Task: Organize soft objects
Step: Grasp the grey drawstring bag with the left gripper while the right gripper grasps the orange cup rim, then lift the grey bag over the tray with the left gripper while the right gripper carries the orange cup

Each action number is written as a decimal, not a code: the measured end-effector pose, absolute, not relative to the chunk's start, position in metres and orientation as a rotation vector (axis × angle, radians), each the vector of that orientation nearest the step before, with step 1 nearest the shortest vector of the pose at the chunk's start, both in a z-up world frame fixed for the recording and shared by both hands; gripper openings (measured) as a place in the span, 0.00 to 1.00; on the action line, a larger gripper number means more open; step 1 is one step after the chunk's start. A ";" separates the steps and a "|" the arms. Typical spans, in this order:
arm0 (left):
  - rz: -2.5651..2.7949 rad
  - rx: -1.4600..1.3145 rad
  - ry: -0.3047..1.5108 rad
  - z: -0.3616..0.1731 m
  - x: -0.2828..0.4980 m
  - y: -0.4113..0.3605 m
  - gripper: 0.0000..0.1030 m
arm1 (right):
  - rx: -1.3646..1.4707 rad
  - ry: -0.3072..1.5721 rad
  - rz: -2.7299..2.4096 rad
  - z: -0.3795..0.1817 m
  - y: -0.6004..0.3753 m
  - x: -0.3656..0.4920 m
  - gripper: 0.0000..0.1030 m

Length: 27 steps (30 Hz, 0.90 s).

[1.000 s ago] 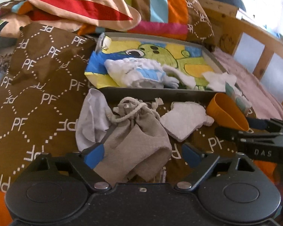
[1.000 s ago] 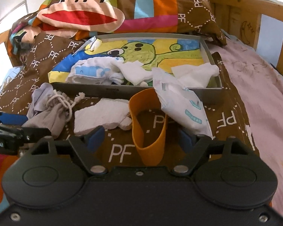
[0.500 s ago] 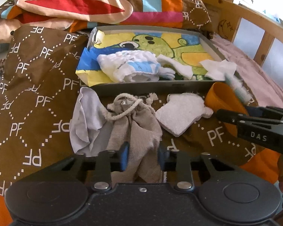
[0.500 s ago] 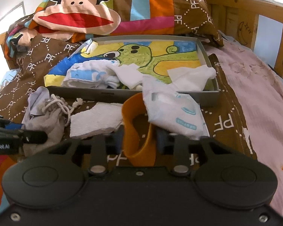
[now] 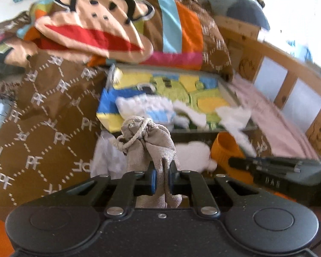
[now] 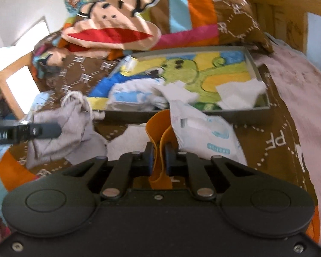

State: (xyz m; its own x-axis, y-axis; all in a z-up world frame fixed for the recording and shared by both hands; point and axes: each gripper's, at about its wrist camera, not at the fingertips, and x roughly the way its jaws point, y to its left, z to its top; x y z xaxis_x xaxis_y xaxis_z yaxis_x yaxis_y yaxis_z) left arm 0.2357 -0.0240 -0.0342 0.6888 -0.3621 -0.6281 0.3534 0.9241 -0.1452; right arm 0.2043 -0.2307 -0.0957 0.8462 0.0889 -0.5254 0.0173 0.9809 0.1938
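The left gripper (image 5: 161, 177) is closing its jaws on the grey drawstring pouch (image 5: 148, 141), pads pressing its lower cloth, just in front of the tray (image 6: 257, 69). The right gripper (image 6: 159, 160) is clamped tight on the wall of the orange cup (image 6: 158, 128), which folds flat between the pads, also just in front of the tray. Both look light and limp; the pouch will sag, so gathered cloth near its cord holds best.
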 end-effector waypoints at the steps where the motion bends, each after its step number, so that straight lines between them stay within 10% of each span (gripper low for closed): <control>1: -0.394 -0.030 0.688 -0.029 0.234 -0.021 0.11 | 0.189 0.547 0.050 -0.093 -0.229 0.202 0.05; 27: -0.382 -0.051 0.534 0.022 0.227 -0.046 0.11 | 0.229 0.246 0.174 -0.029 -0.244 0.147 0.04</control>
State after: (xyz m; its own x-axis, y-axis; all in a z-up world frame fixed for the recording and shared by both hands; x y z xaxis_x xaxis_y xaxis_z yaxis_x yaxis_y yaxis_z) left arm 0.2269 -0.0462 0.0220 0.7917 -0.3685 -0.4872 0.3421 0.9282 -0.1462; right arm 0.1468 -0.2438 -0.0289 0.9552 0.1981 -0.2200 -0.1424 0.9590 0.2449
